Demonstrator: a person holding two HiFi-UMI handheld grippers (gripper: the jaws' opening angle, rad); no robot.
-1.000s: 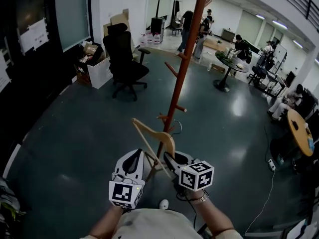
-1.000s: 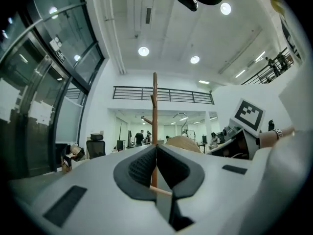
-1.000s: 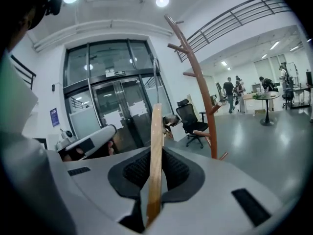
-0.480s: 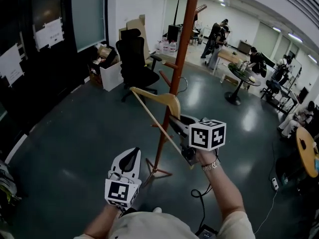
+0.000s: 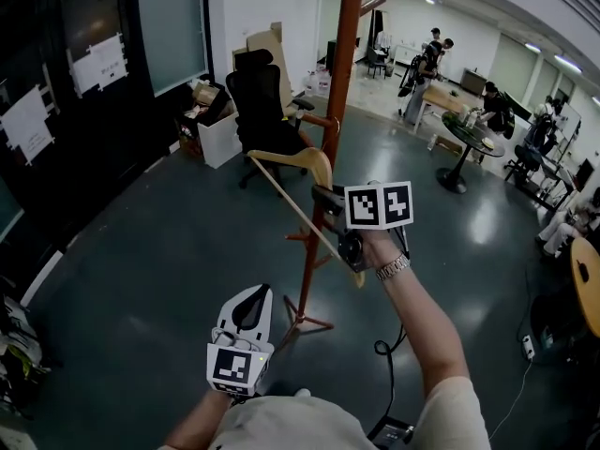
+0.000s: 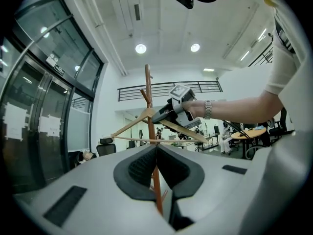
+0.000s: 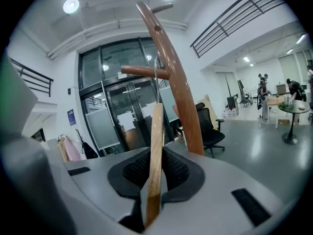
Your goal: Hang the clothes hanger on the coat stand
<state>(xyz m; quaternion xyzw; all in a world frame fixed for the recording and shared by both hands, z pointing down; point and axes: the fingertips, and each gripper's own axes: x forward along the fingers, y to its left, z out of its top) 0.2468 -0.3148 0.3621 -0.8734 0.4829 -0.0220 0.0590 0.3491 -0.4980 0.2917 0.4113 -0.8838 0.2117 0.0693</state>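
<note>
The wooden clothes hanger (image 5: pixel 298 169) is held up in the air with my right gripper (image 5: pixel 325 199) shut on one of its sloping arms. The right gripper view shows that arm (image 7: pixel 156 151) clamped between the jaws, and the hanger's metal hook (image 7: pixel 156 81) rising beside a peg (image 7: pixel 143 71) of the brown coat stand (image 7: pixel 172 72). The coat stand (image 5: pixel 341 59) stands right behind the hanger. My left gripper (image 5: pixel 252 300) hangs low near my body, shut and empty. Over its jaws (image 6: pixel 156 148) I see the hanger (image 6: pixel 132 126) and the stand (image 6: pixel 148 94).
A black office chair (image 5: pixel 261 106) and cardboard boxes (image 5: pixel 208 111) stand behind the coat stand. A round table (image 5: pixel 466 129) and several people are at the back right. A black cable (image 5: pixel 382 352) lies on the floor by the stand's feet (image 5: pixel 302 323).
My right gripper has lifted the hanger from low near the stand's foot up to the pole's middle. The left gripper has stayed low, apart from the hanger.
</note>
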